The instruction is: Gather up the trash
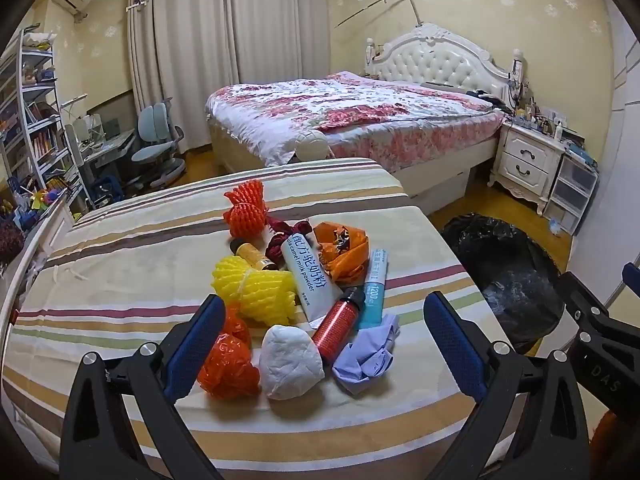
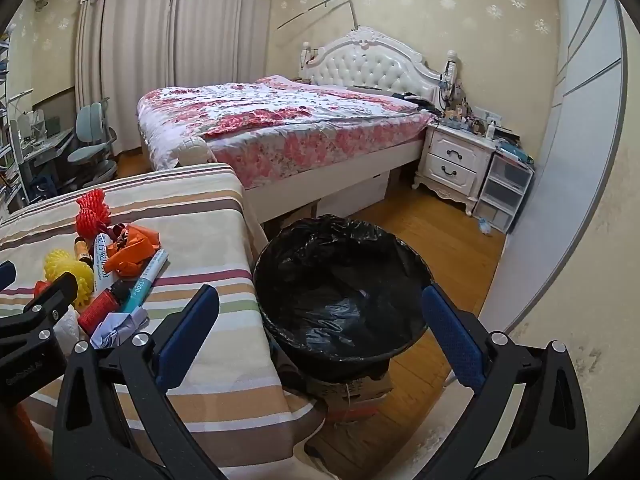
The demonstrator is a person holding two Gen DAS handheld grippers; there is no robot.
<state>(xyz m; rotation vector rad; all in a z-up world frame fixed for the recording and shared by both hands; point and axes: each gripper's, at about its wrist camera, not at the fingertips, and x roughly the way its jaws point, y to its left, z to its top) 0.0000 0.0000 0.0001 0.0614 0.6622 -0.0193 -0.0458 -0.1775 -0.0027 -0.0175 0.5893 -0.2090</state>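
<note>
Both grippers, left gripper point(image 1: 324, 328) and right gripper point(image 2: 320, 320), are hovering with fingers spread wide, gripping nothing. Nearest, a trash pile point(image 1: 296, 292) is lying on the striped surface point(image 1: 120, 280); right of it, the black-lined bin point(image 2: 340, 280) is sitting on the floor, holding nothing discernible.

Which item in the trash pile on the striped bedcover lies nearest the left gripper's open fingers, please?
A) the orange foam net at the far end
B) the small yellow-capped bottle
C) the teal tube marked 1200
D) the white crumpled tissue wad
D: in the left wrist view the white tissue wad sits directly between the left gripper fingers, while the other three lie farther up the striped bedcover.
</note>
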